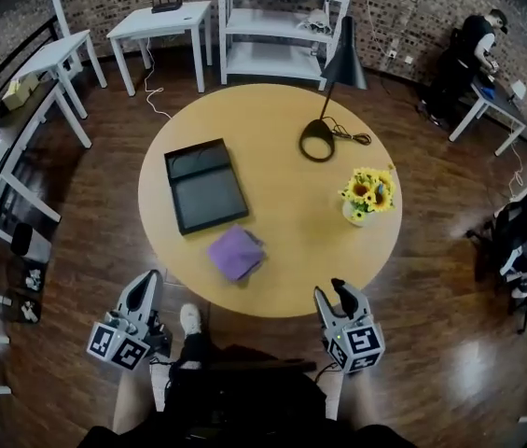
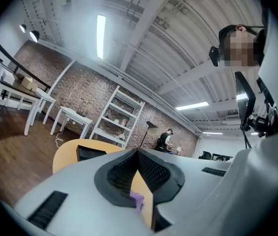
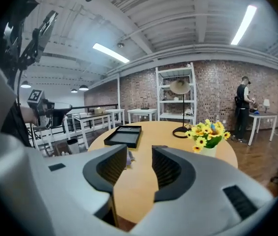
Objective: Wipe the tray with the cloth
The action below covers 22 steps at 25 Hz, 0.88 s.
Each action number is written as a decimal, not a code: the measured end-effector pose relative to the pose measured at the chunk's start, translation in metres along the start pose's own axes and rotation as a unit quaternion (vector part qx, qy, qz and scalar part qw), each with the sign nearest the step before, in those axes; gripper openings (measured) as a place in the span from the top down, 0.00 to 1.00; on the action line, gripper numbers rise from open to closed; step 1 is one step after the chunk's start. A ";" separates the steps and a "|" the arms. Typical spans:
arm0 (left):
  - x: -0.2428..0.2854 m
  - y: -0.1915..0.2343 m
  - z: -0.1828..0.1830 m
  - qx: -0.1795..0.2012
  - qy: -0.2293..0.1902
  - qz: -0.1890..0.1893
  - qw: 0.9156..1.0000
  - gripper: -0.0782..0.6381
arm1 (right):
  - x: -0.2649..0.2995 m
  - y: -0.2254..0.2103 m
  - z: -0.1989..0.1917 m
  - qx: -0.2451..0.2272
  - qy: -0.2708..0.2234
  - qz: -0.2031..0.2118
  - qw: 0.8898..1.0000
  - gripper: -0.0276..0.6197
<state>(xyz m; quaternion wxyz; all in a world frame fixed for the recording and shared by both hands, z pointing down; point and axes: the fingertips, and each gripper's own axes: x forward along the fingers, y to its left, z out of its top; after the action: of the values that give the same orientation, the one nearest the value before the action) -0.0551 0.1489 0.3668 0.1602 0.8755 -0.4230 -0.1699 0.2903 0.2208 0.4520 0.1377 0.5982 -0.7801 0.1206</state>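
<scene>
Left gripper (image 1: 147,280): jaws (image 2: 138,154) pressed fully together, ribbed pads meeting in a tight V, nothing caught between them. Right gripper (image 1: 330,292): jaws (image 3: 139,154) parted to a middling gap, no thing between the pads, only bare tabletop visible through the opening.

Both held low at the near side of the round light-wood table (image 1: 291,250), tips just short of its rim, touching nothing that lies on it.

Ahead of the left jaws and a little to their right: the folded purple cloth (image 1: 236,252), flat on the tabletop close to the near rim. In the left gripper view, only a sliver of it (image 2: 137,199), low in the notch beneath the closed pads.

Farther ahead of those same jaws, beyond the cloth: the shallow black rectangular tray (image 1: 209,194), flat on the table with a narrow compartment at its far end and a larger one nearer. Tray and cloth near each other but apart, a strip of wood between.

From the right jaws: cloth ahead and to the left, a small purple edge (image 3: 128,157) peeking just past the left pad. Tray (image 3: 124,135) farther ahead on that same side.

Ahead and to the right of the right jaws: yellow flowers in a small white vase (image 1: 367,194). Well beyond the gap: a black desk lamp (image 1: 347,63), its round base on the tabletop.
</scene>
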 end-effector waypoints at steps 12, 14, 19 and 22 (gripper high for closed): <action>0.068 0.168 0.039 0.025 0.083 -0.057 0.995 0.88 | 0.211 0.087 -0.059 -0.010 0.223 0.020 0.975 0.59; 0.069 0.191 0.039 0.018 0.102 -0.059 0.993 0.88 | 0.225 0.087 -0.064 0.022 0.251 0.001 0.968 0.59; 0.082 0.226 0.039 -0.006 0.125 -0.067 0.990 0.88 | 0.236 0.095 -0.070 -0.079 0.301 0.037 0.950 0.59; 0.090 0.224 0.032 -0.023 0.131 -0.073 0.988 0.88 | 0.237 0.096 -0.084 -0.088 0.344 0.074 0.932 0.40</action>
<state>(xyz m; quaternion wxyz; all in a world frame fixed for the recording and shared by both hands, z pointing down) -0.1699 -0.0590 0.4183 0.2213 0.9149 -0.3292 -0.0747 0.1447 0.0619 0.6133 0.4407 0.4457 -0.7347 0.2595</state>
